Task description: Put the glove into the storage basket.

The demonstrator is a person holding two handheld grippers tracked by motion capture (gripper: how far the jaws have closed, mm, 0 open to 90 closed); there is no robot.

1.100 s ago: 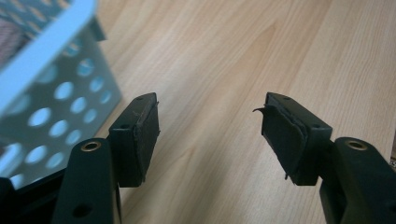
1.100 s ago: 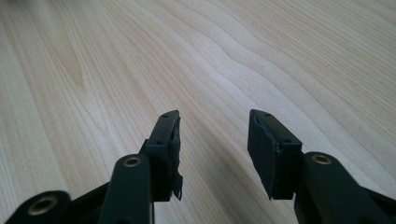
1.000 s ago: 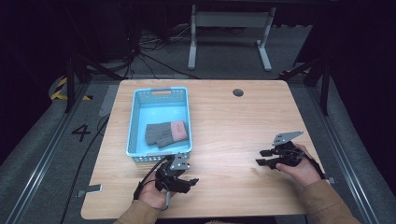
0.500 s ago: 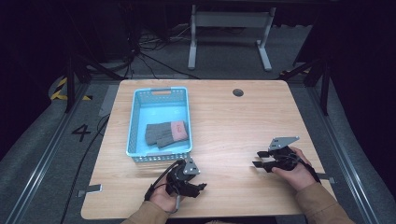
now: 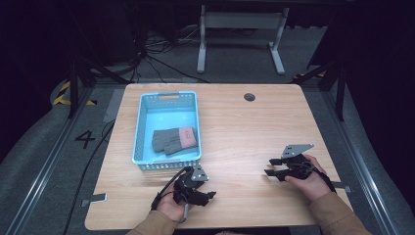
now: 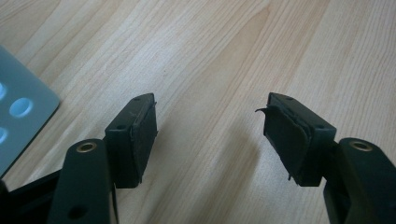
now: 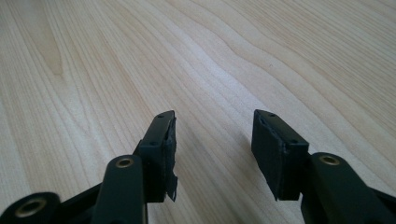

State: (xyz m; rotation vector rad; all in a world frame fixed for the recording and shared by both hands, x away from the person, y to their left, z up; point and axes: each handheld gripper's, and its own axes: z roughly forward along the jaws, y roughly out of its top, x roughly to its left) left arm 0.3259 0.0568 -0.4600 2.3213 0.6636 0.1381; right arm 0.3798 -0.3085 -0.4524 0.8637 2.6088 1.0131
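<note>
Wooden table (image 5: pixel 235 122) carried a blue perforated basket (image 5: pixel 142 127) at its left-rear part. Grey gloves (image 5: pixel 173 140) with a pink cuff lay inside the basket, toward its near end. Left gripper (image 6: pixel 208 126) hovered just in front of the basket's near wall, jaws spread, nothing between them. Right gripper (image 7: pixel 212 140) sat low over bare wood at right, jaws likewise apart and empty.
</note>
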